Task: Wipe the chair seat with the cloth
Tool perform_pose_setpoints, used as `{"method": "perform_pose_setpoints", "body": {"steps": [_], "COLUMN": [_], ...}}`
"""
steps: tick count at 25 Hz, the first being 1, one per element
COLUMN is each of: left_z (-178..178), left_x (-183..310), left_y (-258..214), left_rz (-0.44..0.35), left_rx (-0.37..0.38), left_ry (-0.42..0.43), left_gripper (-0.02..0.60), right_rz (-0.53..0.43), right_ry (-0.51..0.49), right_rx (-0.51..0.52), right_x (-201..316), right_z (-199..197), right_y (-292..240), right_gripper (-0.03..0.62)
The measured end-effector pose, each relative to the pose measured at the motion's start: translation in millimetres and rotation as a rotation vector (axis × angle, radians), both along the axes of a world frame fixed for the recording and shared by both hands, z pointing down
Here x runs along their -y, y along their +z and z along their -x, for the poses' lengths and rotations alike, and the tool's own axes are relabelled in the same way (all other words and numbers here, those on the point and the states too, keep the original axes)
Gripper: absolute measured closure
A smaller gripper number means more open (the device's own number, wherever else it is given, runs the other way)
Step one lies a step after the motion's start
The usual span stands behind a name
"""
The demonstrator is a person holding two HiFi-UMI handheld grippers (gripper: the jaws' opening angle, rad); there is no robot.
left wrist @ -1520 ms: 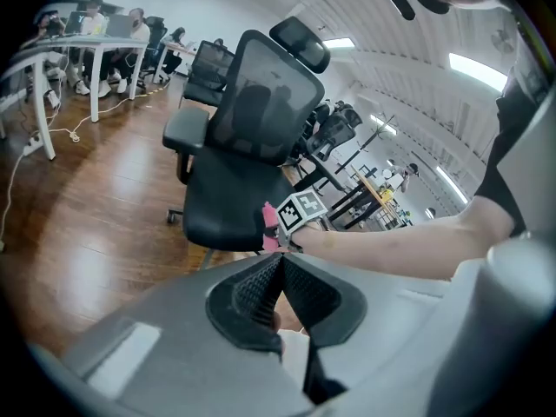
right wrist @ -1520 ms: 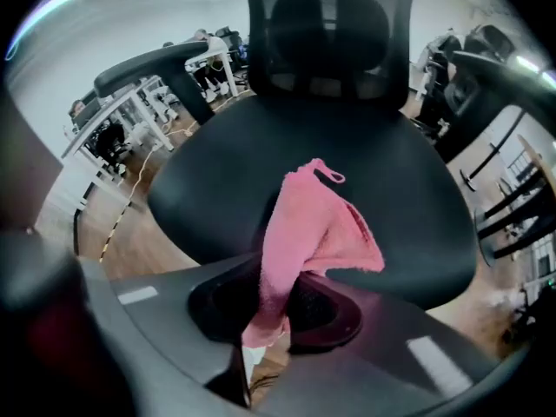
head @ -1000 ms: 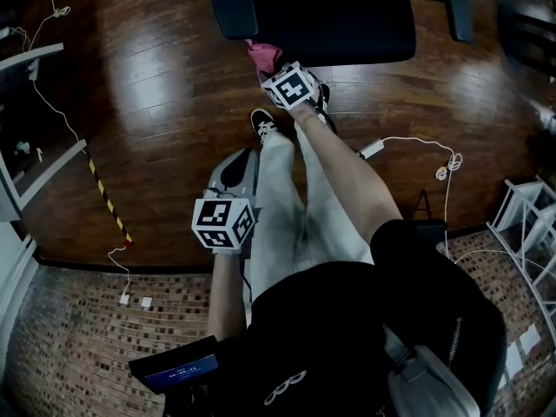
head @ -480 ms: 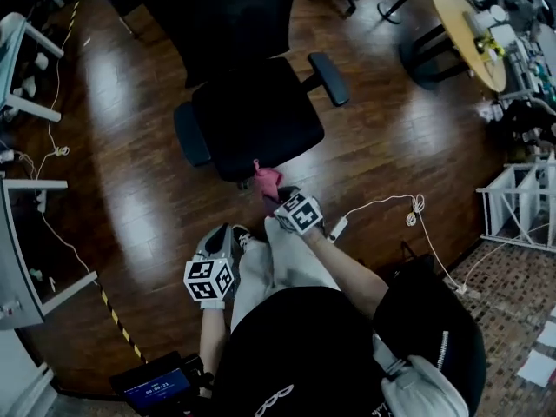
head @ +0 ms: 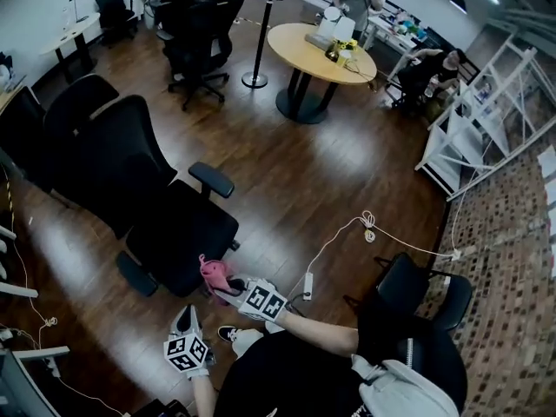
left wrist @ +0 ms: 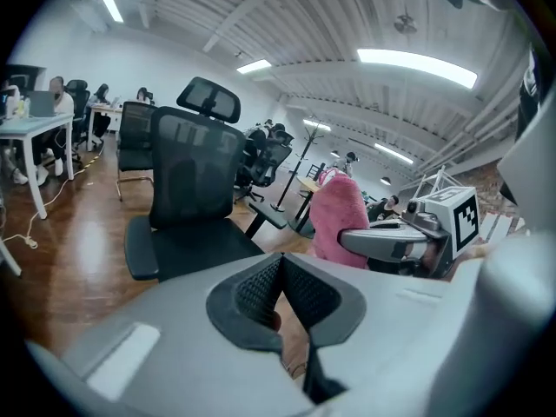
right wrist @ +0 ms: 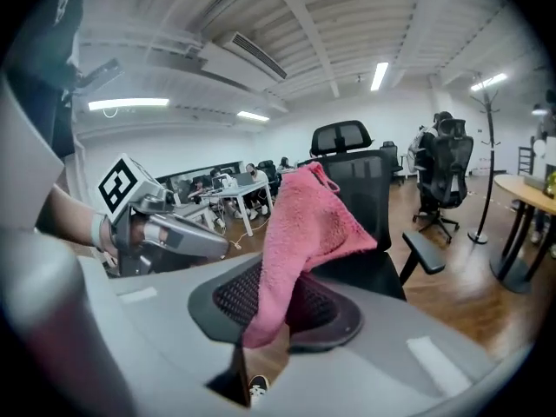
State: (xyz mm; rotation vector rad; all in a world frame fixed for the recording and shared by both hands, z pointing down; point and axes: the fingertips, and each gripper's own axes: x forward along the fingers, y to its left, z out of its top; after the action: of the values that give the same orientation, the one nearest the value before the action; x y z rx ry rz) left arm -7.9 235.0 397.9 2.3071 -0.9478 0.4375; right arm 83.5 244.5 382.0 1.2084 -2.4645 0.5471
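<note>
Pink cloth (right wrist: 304, 224) is hanging from the right gripper (head: 229, 288), whose jaws are pinching its lower fold. The loose end is rising through the centre of the right gripper view, with the black chair's backrest behind it.

The left gripper (head: 185, 318) is idling low at the bottom of the head view. Its jaws are pressed together on nothing, and it is apart from the chair.

Change noted: a second ago the head view was looking almost straight down at the person's legs, with only the front edge of the chair seat (head: 184, 233) across the top of the frame. Half a second ago the whole chair was sitting at upper centre. Now the view is taking in the room, with the seat at lower left and a round table (head: 326, 55) at the top. The head is evidently lifting.

The cloth itself is hardly shifting relative to the seat. In all three looks it is sitting at the seat's near edge, now just beside the near right corner. Contact cannot be judged from above, and the right gripper's own view is showing the cloth held up in air.

Reading: no wiping stroke is running at present. The cloth is gripped and close to the seat, but it is yet to be pressed down and drawn across. Whether the seat is already wiped cannot be told.
</note>
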Motion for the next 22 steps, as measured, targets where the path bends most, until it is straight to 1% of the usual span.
{"method": "perform_pose_setpoints", "body": {"steps": [2, 7, 10, 13, 17, 22], "left_z": [-14.8, -44.4, -57.8, -66.4, -72.1, -81.3], "left_x": [8.4, 23.7, 27.1, 37.2, 53.8, 60.7], "left_y": [-8.3, -31.6, -37.0, -42.4, -55.1, -53.3], "left_rz": [-0.023, -0.058, -0.074, -0.102, -0.128, -0.126], "left_rx": [0.009, -0.011, -0.015, -0.007, -0.031, -0.048], "left_ry": [0.001, -0.058, -0.080, -0.095, -0.128, -0.130], "left_gripper": [0.588, 0.588, 0.588, 0.588, 0.588, 0.588], "right_rz": [-0.006, -0.005, -0.005, -0.018, -0.029, -0.031], "right_ry": [-0.008, -0.007, -0.009, -0.036, -0.049, -0.040], "right_rx": [-0.010, -0.005, 0.003, 0.001, -0.006, -0.006], "right_x": [1.5, 9.7, 13.7, 21.9, 30.9, 38.5], "right_z": [-12.8, -47.3, -61.8, -71.3, -80.3, -88.0], "right_y": [-6.5, -17.4, -20.2, -25.0, -33.1, -32.9], "right_gripper": [0.530, 0.531, 0.531, 0.530, 0.531, 0.530]}}
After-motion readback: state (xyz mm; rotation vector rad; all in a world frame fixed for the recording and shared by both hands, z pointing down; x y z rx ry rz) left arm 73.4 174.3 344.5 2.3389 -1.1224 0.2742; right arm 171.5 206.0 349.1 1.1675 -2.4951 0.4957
